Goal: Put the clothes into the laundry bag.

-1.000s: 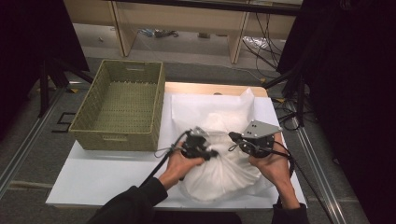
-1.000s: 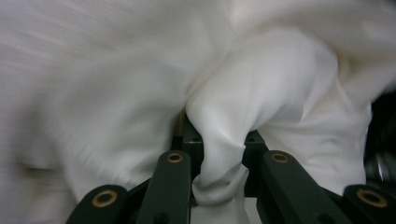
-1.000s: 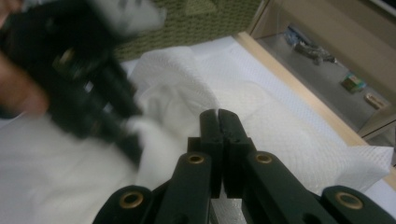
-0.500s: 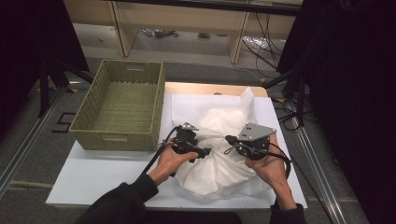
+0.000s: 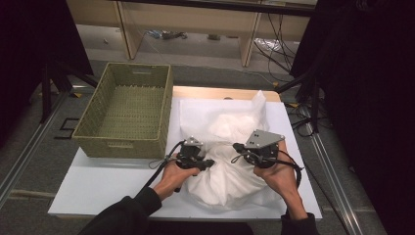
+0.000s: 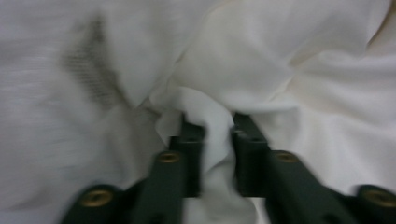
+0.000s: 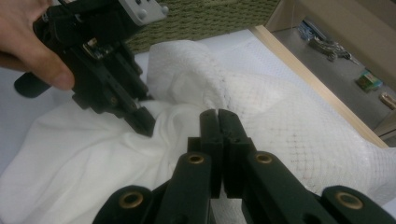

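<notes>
I see the white table (image 5: 98, 186) carrying the woven basket (image 5: 127, 110) at its left and the crumpled white cloth (image 5: 230, 171) heaped right of it. My left gripper (image 6: 212, 135) has just been closing and now pinches a fold of the cloth. My right gripper (image 7: 218, 123) hovers above the cloth, jaws pressed together on nothing.

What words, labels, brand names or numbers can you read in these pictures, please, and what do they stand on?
No text can be read in any view.
The white cloth, the basket and both grippers, left and right, carry no legible marking.
The small green item on the lower shelf may be printed, but it is too small and blurred to read.
</notes>
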Motion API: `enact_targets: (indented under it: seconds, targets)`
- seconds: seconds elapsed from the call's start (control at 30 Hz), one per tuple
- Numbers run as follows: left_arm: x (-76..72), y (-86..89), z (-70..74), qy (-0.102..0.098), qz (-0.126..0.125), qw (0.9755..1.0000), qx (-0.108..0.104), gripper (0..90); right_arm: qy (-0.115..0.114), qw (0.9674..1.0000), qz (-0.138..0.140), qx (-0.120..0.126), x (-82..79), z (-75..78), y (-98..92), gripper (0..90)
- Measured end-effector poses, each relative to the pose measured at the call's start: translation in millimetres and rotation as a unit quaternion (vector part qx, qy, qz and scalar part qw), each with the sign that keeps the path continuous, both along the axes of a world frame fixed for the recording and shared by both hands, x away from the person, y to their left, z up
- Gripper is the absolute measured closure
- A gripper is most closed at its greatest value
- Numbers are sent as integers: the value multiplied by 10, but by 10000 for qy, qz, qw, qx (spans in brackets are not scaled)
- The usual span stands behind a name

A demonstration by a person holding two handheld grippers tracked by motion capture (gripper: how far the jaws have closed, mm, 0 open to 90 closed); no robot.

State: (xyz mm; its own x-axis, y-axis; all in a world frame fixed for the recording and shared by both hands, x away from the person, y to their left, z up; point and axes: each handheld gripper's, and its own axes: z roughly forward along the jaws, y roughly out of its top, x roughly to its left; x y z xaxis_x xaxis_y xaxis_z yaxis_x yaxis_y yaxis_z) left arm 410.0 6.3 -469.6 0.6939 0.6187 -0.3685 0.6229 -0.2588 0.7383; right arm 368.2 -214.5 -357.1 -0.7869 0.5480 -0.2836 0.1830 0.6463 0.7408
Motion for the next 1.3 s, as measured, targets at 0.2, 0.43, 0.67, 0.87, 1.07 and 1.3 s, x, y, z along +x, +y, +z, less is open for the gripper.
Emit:
enact_targets:
  seconds: [0.2,0.43,0.67,0.87,1.07,1.3]
  targets:
    - [61,-333,220,-460,51,9979,-461,841,-93,9998,113,106,-46,90,-10,900]
    - [332,-195,16,-12,694,9975,-139,674,-34,9999,72,73,-69,81,-11,900]
    - [-103,218,220,-225,123,9992,310,286,14,10000,64,60,-35,26,-16,900]
    - [-232,246,-42,-350,-295,9954,847,383,-12,10000,68,53,-37,46,-2,900]
    - [-57,-100,54,-375,-216,9991,26,877,-22,9999,119,102,-40,43,-6,900]
    - [324,-324,197,-532,414,9973,-301,881,13,9998,83,172,-88,84,-27,900]
